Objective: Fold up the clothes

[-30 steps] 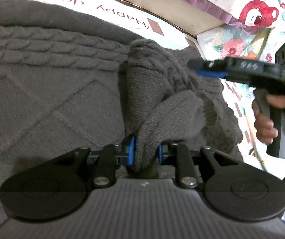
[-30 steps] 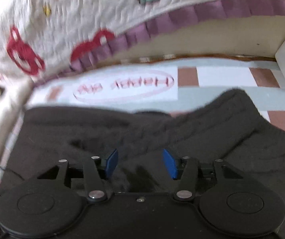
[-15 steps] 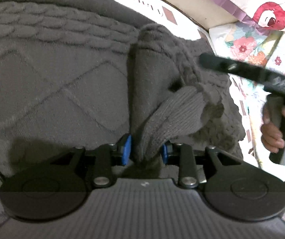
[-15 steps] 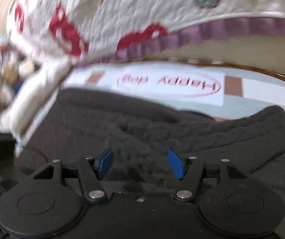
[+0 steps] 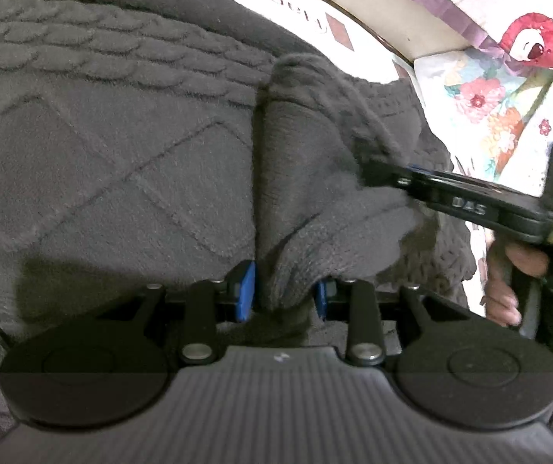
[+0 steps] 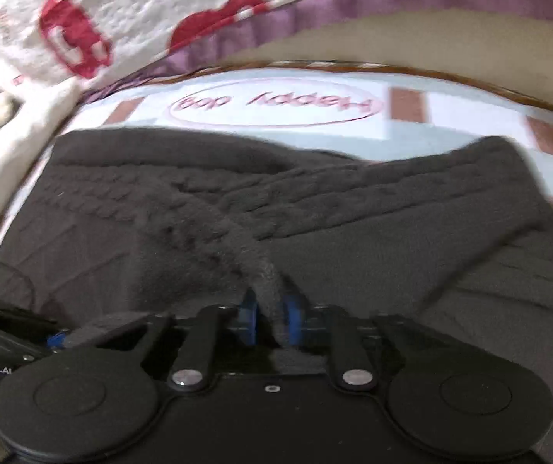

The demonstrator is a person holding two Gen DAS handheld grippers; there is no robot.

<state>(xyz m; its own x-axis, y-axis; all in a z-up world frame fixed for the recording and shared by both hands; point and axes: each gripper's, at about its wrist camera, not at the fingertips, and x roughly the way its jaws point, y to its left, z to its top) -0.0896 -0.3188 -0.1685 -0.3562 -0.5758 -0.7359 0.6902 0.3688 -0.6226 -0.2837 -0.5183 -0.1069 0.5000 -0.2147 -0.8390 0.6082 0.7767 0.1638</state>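
Note:
A dark grey cable-knit sweater (image 5: pixel 114 147) lies spread on a pale mat; in the right wrist view the sweater (image 6: pixel 354 239) fills the middle. My left gripper (image 5: pixel 283 294) is shut on a bunched fold of the sweater's sleeve (image 5: pixel 334 228), which rises between its blue pads. My right gripper (image 6: pixel 270 319) is shut on a ridge of the same knit, pinched between its blue pads. From the left wrist view the right gripper (image 5: pixel 377 174) reaches in from the right, held by a hand (image 5: pixel 508 282), its tip buried in the sleeve fabric.
The mat (image 6: pixel 276 104) carries a pink oval with "Happy dog" printed on it. A quilt with red bears and a purple frill (image 6: pixel 122 11) rises behind it. Floral bedding (image 5: pixel 489 108) lies to the right of the sweater. The left gripper's body (image 6: pixel 2 344) shows at lower left.
My right gripper went from open above the sweater to shut on a ridge of knit. It also moved in toward the sleeve fold. The left gripper kept its hold.

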